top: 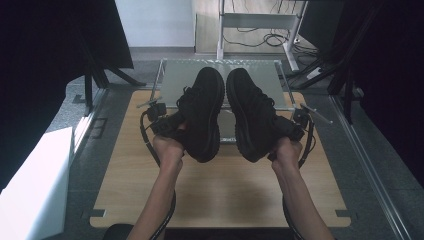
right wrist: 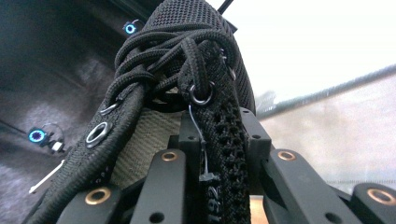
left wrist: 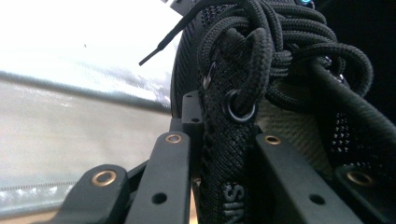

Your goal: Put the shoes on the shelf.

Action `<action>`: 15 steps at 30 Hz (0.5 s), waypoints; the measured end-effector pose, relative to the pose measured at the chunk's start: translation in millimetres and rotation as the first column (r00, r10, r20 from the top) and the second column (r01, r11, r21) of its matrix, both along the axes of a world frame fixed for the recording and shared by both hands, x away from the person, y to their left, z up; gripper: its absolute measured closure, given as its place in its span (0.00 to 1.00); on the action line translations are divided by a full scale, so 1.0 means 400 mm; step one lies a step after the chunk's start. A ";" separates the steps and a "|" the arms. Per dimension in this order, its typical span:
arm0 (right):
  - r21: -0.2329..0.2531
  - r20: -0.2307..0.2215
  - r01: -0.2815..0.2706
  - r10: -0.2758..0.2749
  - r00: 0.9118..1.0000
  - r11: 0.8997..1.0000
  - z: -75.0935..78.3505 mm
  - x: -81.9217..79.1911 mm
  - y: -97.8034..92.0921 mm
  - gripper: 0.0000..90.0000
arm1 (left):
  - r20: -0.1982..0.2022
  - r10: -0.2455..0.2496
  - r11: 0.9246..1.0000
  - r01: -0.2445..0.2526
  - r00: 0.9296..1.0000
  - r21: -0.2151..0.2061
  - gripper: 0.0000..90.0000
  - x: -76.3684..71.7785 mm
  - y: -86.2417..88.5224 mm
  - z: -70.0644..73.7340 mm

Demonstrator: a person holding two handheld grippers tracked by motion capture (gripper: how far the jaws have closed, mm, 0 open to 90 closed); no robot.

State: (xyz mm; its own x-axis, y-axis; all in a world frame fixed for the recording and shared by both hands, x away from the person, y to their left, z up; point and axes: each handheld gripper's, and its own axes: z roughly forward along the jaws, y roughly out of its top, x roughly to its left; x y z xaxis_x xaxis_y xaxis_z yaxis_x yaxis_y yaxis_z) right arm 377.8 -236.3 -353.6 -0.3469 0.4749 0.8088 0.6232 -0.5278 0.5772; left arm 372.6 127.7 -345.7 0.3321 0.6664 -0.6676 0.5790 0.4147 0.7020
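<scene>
- I see the wooden table (top: 220, 195) as my landmark; its near half is bare, and a grey framed tray (top: 175, 82) sits on its far end.
- Left shoe (top: 204, 114), black, chunky sole, held up above the table middle, sole facing the high camera, toe pointing toward the tray. It sits just beside the right shoe, a thin gap between them.
- Right shoe (top: 251, 114), same black model, also held above the table middle, sole up, toe toward the tray.
- Person's forearms come in over the near table edge, one to each shoe.
- Left hand (top: 167, 145) wraps the left gripper (top: 167, 122), over the table's left-middle, at the shoe's heel end.
- Right hand (top: 286, 149) wraps the right gripper (top: 290, 127), over the table's right-middle, at the other shoe's heel end.
- Left gripper view: jaws pinch the black knit collar edge of the left shoe (left wrist: 229, 154) between them; black rope laces (left wrist: 280, 51) bunched above, a metal eyelet (left wrist: 240, 106) just over the jaws.
- Right gripper view: jaws pressed onto the mesh collar edge of the right shoe (right wrist: 219, 140); knotted laces (right wrist: 159, 65) above, eyelet ring (right wrist: 201, 95) near the top.
- Writing: white letters on the left shoe's collar strip (left wrist: 232, 200), I read "SIN" or similar, cut off. Right shoe's strip (right wrist: 212, 200) shows white digits, maybe "192", not sure.
</scene>
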 end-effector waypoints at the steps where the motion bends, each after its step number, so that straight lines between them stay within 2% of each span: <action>1: -0.003 -0.001 0.006 -0.006 1.000 1.000 0.003 0.005 0.001 0.84 | -0.003 0.005 1.000 -0.005 1.000 -0.004 0.89 0.006 0.000 0.001; 9: -0.019 -0.023 0.047 -0.048 0.999 0.999 0.010 0.058 0.003 0.84 | -0.035 0.041 0.999 -0.042 0.999 -0.030 0.89 0.056 0.007 0.011; 15: -0.032 -0.039 0.081 -0.082 0.996 0.996 0.021 0.100 0.003 0.84 | -0.044 0.062 0.998 -0.062 0.997 0.006 0.89 0.096 -0.004 0.034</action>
